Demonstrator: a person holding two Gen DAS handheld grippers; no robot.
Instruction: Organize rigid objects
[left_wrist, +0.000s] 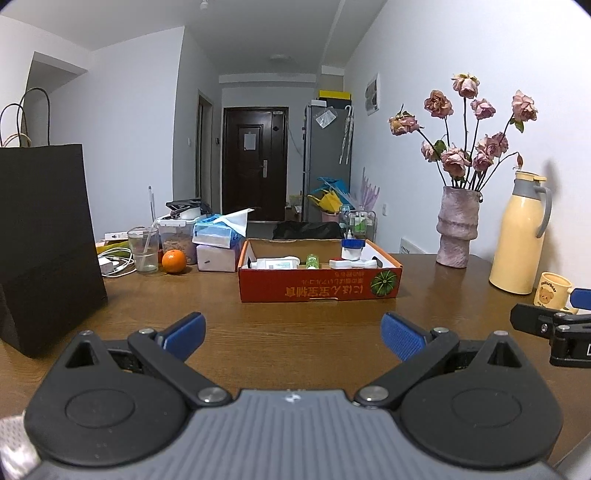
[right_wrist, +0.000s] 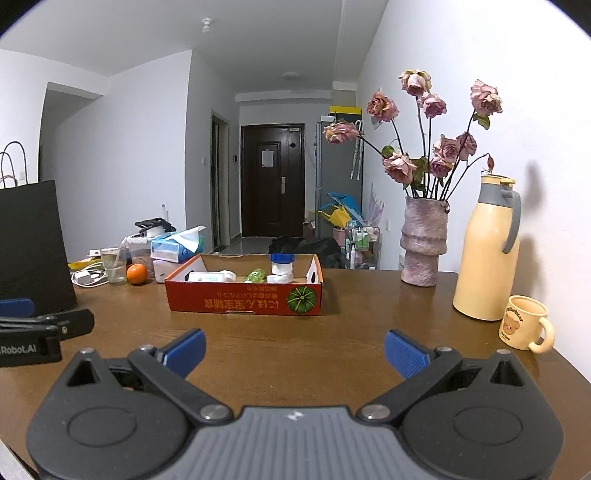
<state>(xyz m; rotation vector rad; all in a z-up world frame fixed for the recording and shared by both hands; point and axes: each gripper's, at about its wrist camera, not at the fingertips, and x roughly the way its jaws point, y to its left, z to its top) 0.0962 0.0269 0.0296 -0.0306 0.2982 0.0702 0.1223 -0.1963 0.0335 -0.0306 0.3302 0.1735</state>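
Both jaws wide, red box ahead

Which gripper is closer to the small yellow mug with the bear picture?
Right. The right gripper hovers open with the mug just ahead on its right side. The left gripper, also open, sits further left, with the right gripper between it and the mug.

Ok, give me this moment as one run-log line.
left gripper: open, empty | right gripper: open, empty | orange cardboard box: mid-table, holds small bottles | both short of box
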